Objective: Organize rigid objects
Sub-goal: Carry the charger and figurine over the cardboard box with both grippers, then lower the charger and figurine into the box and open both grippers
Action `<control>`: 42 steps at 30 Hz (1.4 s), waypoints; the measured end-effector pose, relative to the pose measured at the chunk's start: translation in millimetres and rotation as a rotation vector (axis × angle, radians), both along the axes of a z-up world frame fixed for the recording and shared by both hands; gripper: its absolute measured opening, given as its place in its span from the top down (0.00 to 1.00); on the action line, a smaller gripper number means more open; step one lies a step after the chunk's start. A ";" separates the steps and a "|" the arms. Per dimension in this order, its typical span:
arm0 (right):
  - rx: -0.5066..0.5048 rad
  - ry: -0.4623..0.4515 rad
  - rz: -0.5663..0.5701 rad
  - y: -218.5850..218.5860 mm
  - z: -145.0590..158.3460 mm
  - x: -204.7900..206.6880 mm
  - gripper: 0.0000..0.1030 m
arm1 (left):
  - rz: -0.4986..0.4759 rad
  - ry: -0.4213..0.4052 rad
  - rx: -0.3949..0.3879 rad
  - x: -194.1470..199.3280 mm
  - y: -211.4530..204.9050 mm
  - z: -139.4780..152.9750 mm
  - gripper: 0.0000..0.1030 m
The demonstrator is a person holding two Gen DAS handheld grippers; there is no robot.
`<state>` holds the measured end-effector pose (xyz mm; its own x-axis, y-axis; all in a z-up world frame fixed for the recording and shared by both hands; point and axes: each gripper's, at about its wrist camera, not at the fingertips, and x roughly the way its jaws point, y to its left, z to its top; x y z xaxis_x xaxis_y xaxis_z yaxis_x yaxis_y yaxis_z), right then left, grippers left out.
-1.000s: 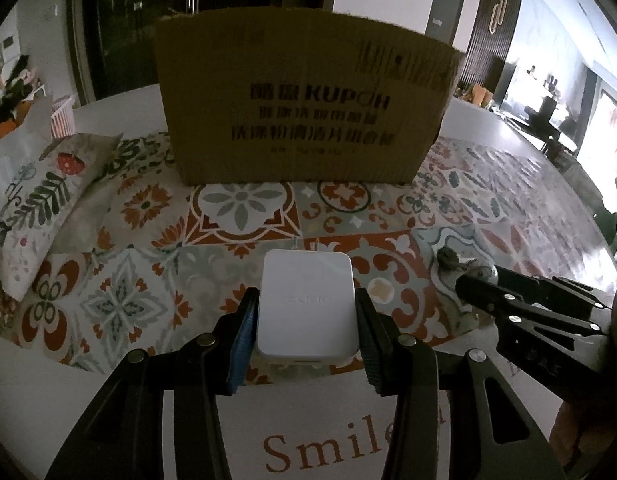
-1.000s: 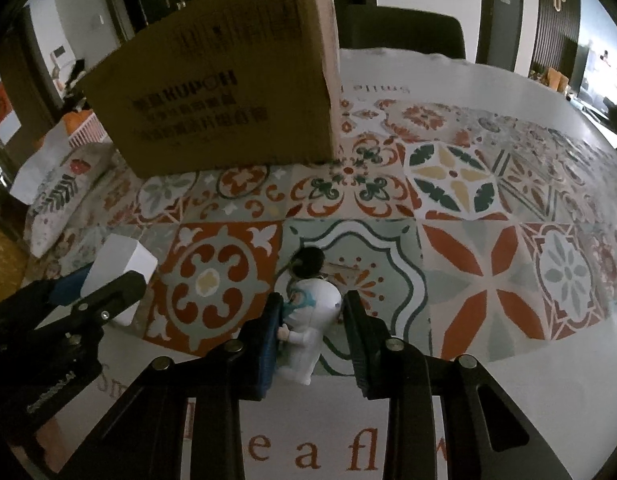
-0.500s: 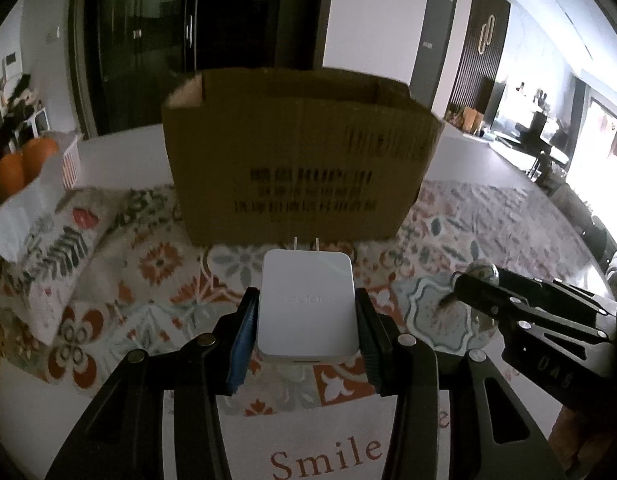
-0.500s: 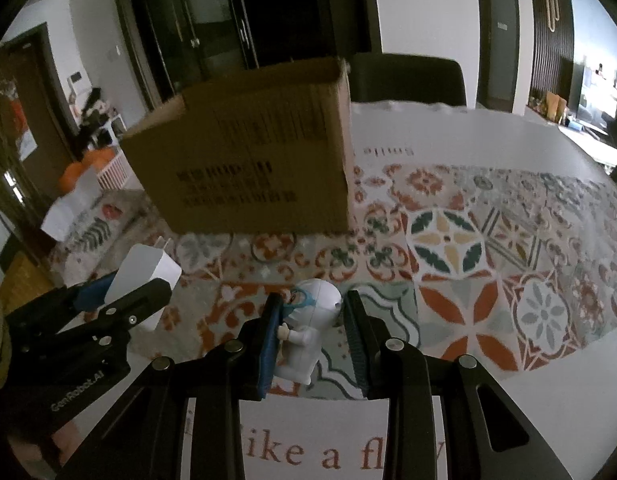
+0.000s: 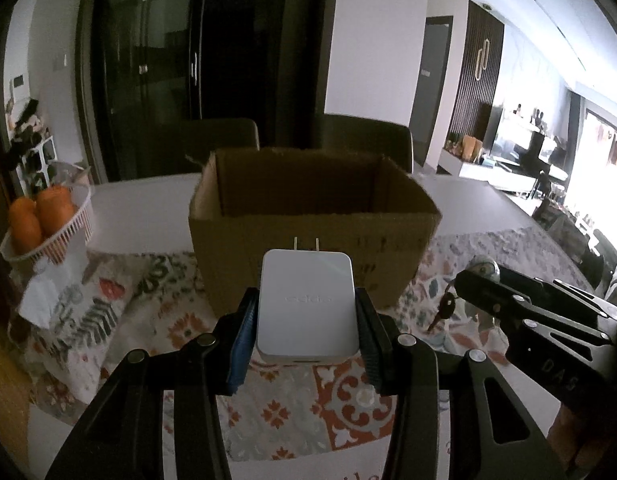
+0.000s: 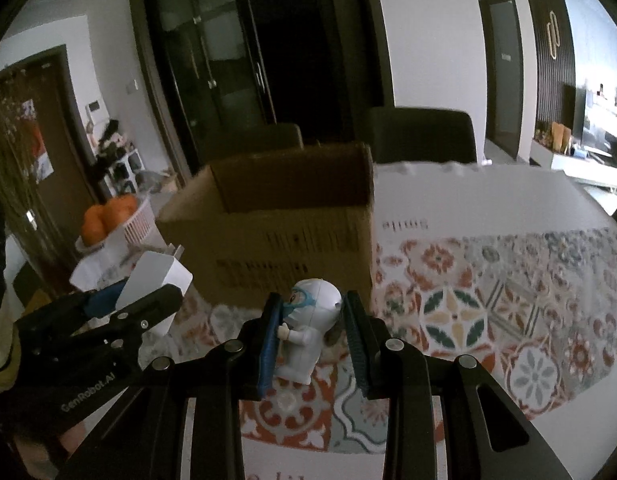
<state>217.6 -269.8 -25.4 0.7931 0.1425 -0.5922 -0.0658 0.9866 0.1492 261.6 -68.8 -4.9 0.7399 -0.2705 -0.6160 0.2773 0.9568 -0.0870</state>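
Note:
My left gripper is shut on a white wall charger, its two prongs pointing away from me toward an open cardboard box. My right gripper is shut on a small white toy figure with a blue mask. Both are held above the patterned tablecloth, just in front of the box, whose inside looks dark. In the left wrist view the right gripper shows at the right with the figure's head. The right wrist view shows the left gripper and charger at the left.
A white basket of oranges stands at the left of the table, with a floral cloth and paper beside it. Two dark chairs stand behind the box. A white table surface stretches to the right.
Both grippers have risen with the charger and the figure still gripped. The box's open top has come into view, and the tablecloth has dropped lower in both views.

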 end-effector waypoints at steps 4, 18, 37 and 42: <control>0.001 -0.038 0.007 2.6 16.3 4.3 0.69 | -0.010 -0.022 -0.005 6.0 0.5 15.7 0.56; -0.021 -0.132 0.014 11.5 63.9 34.0 0.69 | 0.032 -0.077 0.021 35.9 7.6 57.0 0.56; 0.033 -0.035 0.027 6.1 66.6 105.6 0.69 | 0.036 0.029 0.047 103.3 2.0 59.8 0.56; 0.021 0.000 0.022 5.2 59.2 120.4 0.69 | 0.032 0.061 0.063 116.2 -0.5 49.8 0.56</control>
<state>338.0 -264.6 33.8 0.7893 0.1723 -0.5893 -0.0876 0.9816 0.1696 377.8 -69.3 44.9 0.7082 -0.2069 -0.6750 0.2431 0.9691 -0.0420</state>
